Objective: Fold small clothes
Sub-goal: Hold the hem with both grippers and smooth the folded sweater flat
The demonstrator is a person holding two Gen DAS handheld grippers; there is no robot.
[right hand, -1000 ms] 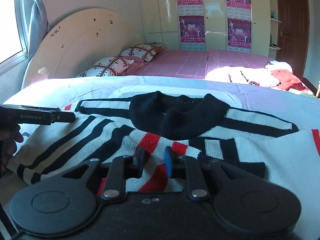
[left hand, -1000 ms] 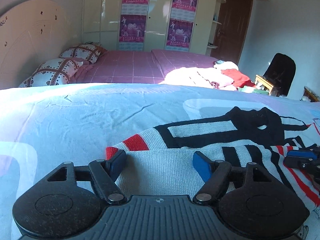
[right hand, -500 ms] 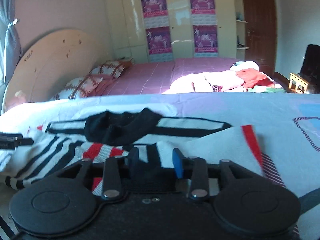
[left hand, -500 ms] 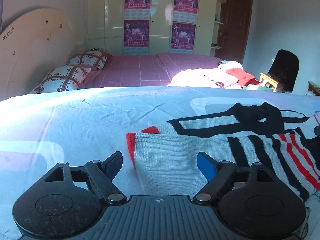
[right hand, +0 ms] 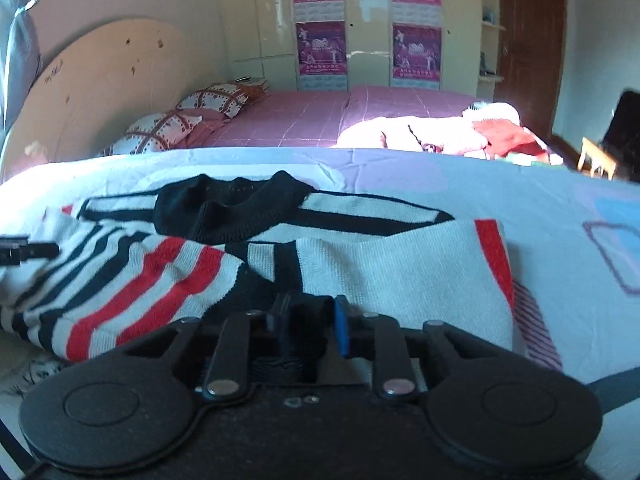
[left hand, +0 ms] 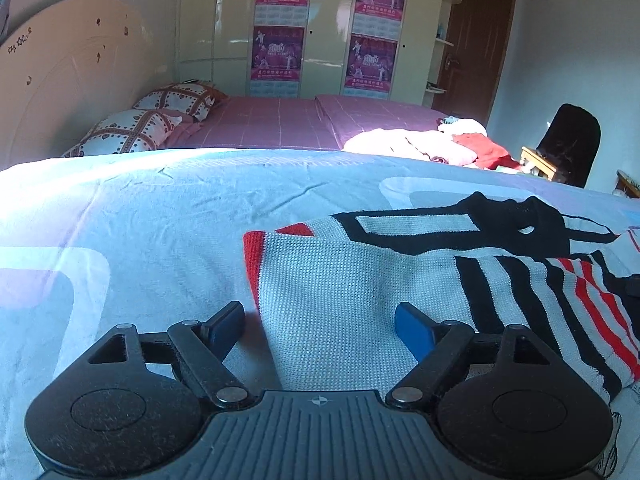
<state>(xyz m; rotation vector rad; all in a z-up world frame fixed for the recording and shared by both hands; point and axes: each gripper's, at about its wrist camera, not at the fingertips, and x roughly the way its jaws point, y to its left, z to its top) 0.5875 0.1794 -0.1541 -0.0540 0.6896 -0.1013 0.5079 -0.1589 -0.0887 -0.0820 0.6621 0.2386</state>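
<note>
A knitted sweater (left hand: 400,280), white with black and red stripes and a black collar (right hand: 232,208), lies on the bed sheet (left hand: 160,220). Both side parts are folded in over the body. My left gripper (left hand: 318,320) is open and hovers low over the folded left part, its fingers apart from the cloth. My right gripper (right hand: 310,312) is at the sweater's near edge. Its jaws are closing, narrow, with black knit between the pads. The left gripper's tip (right hand: 28,250) shows at the left edge of the right wrist view.
The pale blue sheet spreads out left of the sweater and beyond it. Behind lies a pink bed (left hand: 280,124) with patterned pillows (left hand: 132,136) and a heap of clothes (left hand: 432,144). A dark chair (left hand: 568,140) stands at the right, with cupboards (left hand: 328,28) at the back wall.
My left gripper let go of the sweater's left edge and drew back a little, leaving the fold flat. My right gripper moved right along the near edge, opened briefly, then narrowed again on black knit.
</note>
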